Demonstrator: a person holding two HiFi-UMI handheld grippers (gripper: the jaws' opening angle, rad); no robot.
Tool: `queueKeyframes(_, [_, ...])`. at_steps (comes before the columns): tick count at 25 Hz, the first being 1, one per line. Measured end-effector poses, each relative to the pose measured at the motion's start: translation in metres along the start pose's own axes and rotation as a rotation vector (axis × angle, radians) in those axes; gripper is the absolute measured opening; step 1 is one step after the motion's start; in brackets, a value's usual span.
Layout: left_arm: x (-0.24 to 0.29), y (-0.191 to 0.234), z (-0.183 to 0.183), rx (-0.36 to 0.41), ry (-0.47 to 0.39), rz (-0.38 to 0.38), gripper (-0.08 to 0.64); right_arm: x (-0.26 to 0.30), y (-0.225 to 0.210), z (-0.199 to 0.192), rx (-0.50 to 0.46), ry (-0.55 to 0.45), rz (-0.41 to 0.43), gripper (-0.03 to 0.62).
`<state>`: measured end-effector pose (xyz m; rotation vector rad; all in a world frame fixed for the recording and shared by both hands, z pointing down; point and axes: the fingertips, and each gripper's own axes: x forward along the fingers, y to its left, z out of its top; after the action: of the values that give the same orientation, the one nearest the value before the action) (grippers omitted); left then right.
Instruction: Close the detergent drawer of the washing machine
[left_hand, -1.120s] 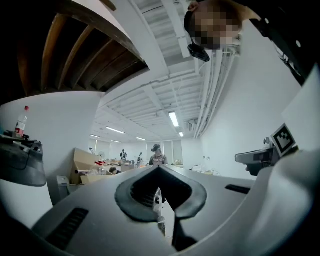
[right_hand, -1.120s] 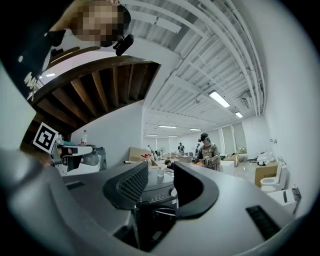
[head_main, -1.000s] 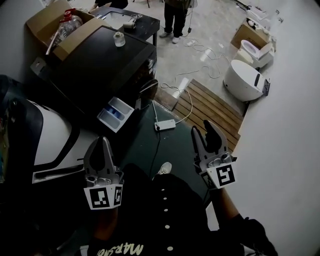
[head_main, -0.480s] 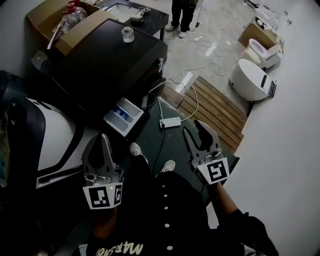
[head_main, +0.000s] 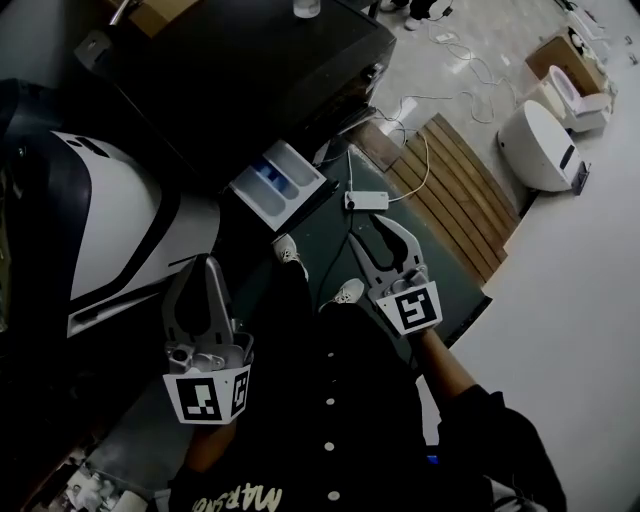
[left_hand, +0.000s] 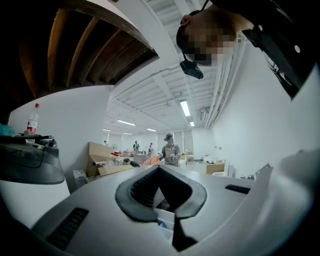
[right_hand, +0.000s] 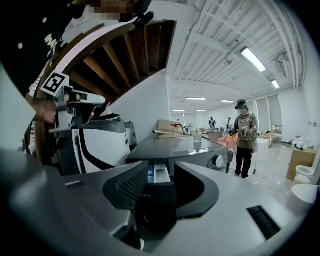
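The washing machine (head_main: 250, 80) is dark, and its white-and-blue detergent drawer (head_main: 278, 183) sticks out open from the front. My right gripper (head_main: 376, 230) is open and empty, a short way to the right of the drawer and apart from it. In the right gripper view the drawer (right_hand: 161, 176) shows straight ahead between the jaws of that gripper (right_hand: 160, 167). My left gripper (head_main: 196, 272) is open and empty, lower left of the drawer, which shows through its gap (left_hand: 165, 220).
A white-and-dark appliance (head_main: 100, 230) stands left of the washing machine. A power strip (head_main: 366, 200) with a cable lies on the dark mat, beside a wooden pallet (head_main: 450, 190). A cup (head_main: 305, 8) sits on the machine top. My shoes (head_main: 348, 292) are below the drawer.
The right gripper has dropped and swung left toward the open drawer. The left gripper has shifted a little. The drawer now sits closer to both grippers.
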<state>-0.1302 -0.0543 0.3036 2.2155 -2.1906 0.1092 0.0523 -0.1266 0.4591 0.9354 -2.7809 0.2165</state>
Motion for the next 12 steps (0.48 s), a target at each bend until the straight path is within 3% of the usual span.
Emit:
queueKeyframes(6, [-0.015,0.013,-0.017,0.002,0.046,0.039,0.011,0.036,0.030,-0.045,-0.003,0.071,0.102,0.167])
queueKeyframes(12, [-0.018,0.017,-0.039,-0.013,0.092,0.044,0.011,0.060,0.045,-0.086,-0.001,0.132,0.128,0.169])
